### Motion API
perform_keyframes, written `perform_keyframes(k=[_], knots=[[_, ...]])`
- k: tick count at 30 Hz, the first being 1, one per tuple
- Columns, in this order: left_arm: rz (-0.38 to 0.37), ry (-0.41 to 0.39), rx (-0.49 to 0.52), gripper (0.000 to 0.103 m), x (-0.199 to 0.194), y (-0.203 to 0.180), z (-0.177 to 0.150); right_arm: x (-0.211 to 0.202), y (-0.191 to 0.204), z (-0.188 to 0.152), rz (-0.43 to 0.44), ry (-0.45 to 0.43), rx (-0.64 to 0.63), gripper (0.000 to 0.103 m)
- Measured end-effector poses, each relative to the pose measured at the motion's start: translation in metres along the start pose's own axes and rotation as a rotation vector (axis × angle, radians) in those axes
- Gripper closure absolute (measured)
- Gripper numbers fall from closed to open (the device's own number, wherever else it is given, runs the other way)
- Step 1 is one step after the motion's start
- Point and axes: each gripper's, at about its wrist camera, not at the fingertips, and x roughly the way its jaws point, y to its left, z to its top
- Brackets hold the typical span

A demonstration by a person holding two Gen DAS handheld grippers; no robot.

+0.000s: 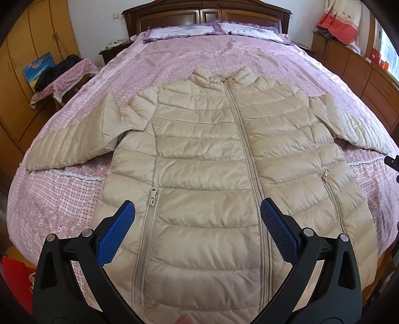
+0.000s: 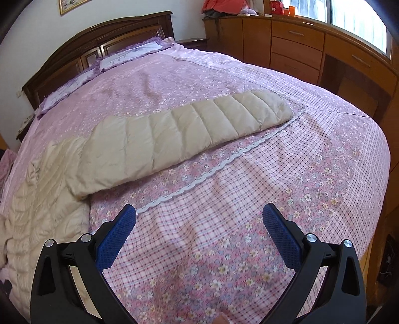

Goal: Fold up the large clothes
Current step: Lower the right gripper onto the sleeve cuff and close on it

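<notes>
Jacket (image 1: 199,154), beige quilted down type, lies face up and zipped on the bed (image 1: 74,199), collar toward the headboard (image 1: 207,15), both sleeves spread outward. Left gripper (image 1: 197,211) hovers over the hem region, fingers wide apart and empty, straddling the panel between the pocket zip (image 1: 153,197) and the main zip (image 1: 249,154). Right gripper (image 2: 199,214) hovers over bare bedspread, fingers likewise wide and empty; the right sleeve (image 2: 189,129) lies ahead of it, well apart, cuff pointing toward the dresser (image 2: 299,44). Judged handling: light, soft and compressible, with a smooth shell likely to slip; puffed filling may spring a fold back open. Suggested holds: the sleeve at its cuff edge, the body at a side seam or hem corner, pinching a full quilted ridge rather than surface fabric alone.
</notes>
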Motion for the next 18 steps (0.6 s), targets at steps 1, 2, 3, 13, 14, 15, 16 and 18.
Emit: perform_keyframes(k=[1, 2, 3, 13, 14, 15, 16, 18], knots=[[-0.002, 0.004, -0.001, 0.003, 0.001, -0.001, 0.000, 0.002, 0.000, 0.001, 0.002, 0.001, 0.001, 0.005], [-0.004, 0.009, -0.003, 0.003, 0.003, -0.002, 0.000, 0.004, 0.000, 0.003, 0.006, 0.003, 0.002, 0.005], [-0.010, 0.016, -0.004, 0.003, 0.005, -0.004, 0.000, 0.006, -0.001, 0.005, 0.012, 0.005, 0.003, 0.005], [-0.057, 0.038, 0.013, 0.003, 0.021, -0.024, 0.002, 0.024, -0.017, 0.036, 0.011, -0.012, 0.040, 0.005], [-0.059, 0.041, 0.013, 0.003, 0.023, -0.026, 0.002, 0.028, -0.021, 0.043, 0.013, -0.015, 0.044, 0.005], [-0.063, 0.048, 0.011, 0.003, 0.027, -0.029, 0.002, 0.032, -0.024, 0.050, 0.015, -0.017, 0.047, 0.005], [-0.064, 0.054, 0.010, 0.003, 0.029, -0.031, 0.002, 0.034, -0.028, 0.055, 0.014, -0.018, 0.051, 0.005], [-0.064, 0.068, 0.011, 0.003, 0.037, -0.036, 0.001, 0.045, -0.038, 0.069, 0.011, -0.019, 0.068, 0.005]])
